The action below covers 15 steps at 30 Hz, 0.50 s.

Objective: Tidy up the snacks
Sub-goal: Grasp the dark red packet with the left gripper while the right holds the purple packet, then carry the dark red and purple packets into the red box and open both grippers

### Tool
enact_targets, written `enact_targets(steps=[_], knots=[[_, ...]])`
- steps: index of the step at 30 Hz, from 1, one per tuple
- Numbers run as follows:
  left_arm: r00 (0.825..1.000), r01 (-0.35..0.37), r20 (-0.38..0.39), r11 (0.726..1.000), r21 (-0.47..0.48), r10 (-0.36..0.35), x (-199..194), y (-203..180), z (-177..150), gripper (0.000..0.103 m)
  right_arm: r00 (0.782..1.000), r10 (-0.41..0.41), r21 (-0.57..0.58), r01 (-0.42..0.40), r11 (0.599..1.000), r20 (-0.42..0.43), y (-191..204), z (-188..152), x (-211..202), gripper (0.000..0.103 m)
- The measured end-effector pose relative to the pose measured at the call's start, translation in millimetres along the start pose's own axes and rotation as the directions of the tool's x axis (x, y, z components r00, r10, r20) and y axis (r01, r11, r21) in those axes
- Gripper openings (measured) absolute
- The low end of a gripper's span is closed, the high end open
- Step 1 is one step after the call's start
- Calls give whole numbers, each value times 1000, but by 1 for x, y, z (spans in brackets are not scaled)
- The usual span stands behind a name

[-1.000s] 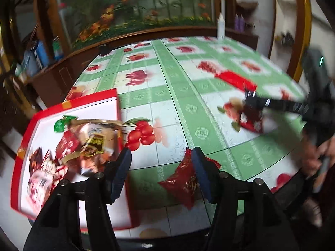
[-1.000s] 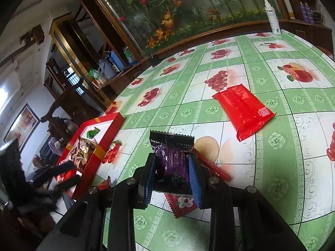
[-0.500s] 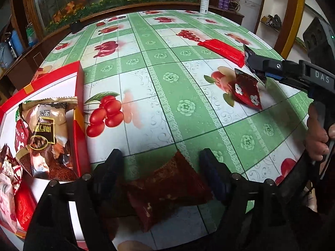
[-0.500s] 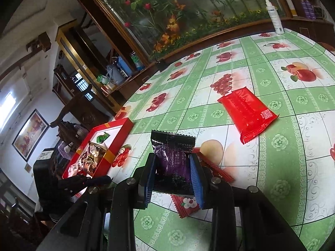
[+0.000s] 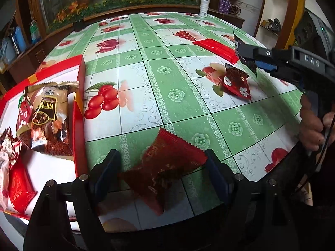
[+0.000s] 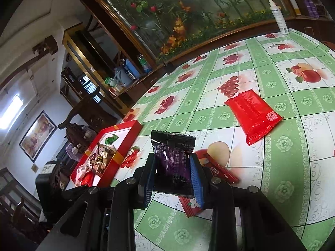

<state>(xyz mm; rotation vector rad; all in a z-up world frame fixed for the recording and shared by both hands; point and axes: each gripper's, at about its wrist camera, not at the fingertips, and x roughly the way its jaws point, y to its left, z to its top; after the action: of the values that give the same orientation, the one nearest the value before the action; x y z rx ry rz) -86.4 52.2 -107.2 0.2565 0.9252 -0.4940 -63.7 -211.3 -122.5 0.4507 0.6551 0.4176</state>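
A dark red snack packet (image 5: 167, 163) lies flat on the green fruit-print tablecloth near the table's front edge. My left gripper (image 5: 161, 163) stands open over it, one finger on each side, and I see no pad pressing on it. My right gripper (image 6: 172, 167) is shut on a purple-black snack packet (image 6: 173, 156) and holds it upright above the table. In the left wrist view this right gripper (image 5: 246, 57) reaches in from the right. A red box (image 5: 80, 96) with white lining sits at the left and holds a brown packet (image 5: 48, 113) and several red ones.
A flat bright red packet (image 6: 253, 115) lies mid-table. A red packet with white flowers (image 5: 236, 81) and a thin red one (image 6: 217, 170) lie under the right gripper. A white spray bottle (image 5: 204, 4) stands at the far edge. A hand (image 5: 312, 125) grips the right tool's handle.
My left gripper has opened wider and tipped down, so the dark red packet that was beside its right finger now lies between both fingers. The right gripper has kept still with the purple packet.
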Motion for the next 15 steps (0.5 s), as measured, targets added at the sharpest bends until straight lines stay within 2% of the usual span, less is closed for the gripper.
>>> enact_targets(steps=[2,3,4,6,10,15], knots=[[1000,21,8,1000,3,-21,1,-2,2,81,1000,5,6,-5,1000,4,-1,0,-1,34],[1000,26,13,1000,6,-27,1,-4,3,74,1000,6,8,-7,1000,7,-1,0,-2,34],[1000,22,21,1000,15,-22,1,-7,5,60,1000,10,10,-10,1000,7,-2,0,-2,34],[999,22,29,999,39,-23,1,-14,8,49,1000,14,18,-14,1000,10,-3,1,-2,34],[999,22,34,999,31,-23,3,-17,11,46,1000,16,30,-17,999,11,-5,1,-3,34],[998,56,35,996,-70,-53,3,-5,16,45,1000,12,30,-13,999,16,-6,1,-4,34]])
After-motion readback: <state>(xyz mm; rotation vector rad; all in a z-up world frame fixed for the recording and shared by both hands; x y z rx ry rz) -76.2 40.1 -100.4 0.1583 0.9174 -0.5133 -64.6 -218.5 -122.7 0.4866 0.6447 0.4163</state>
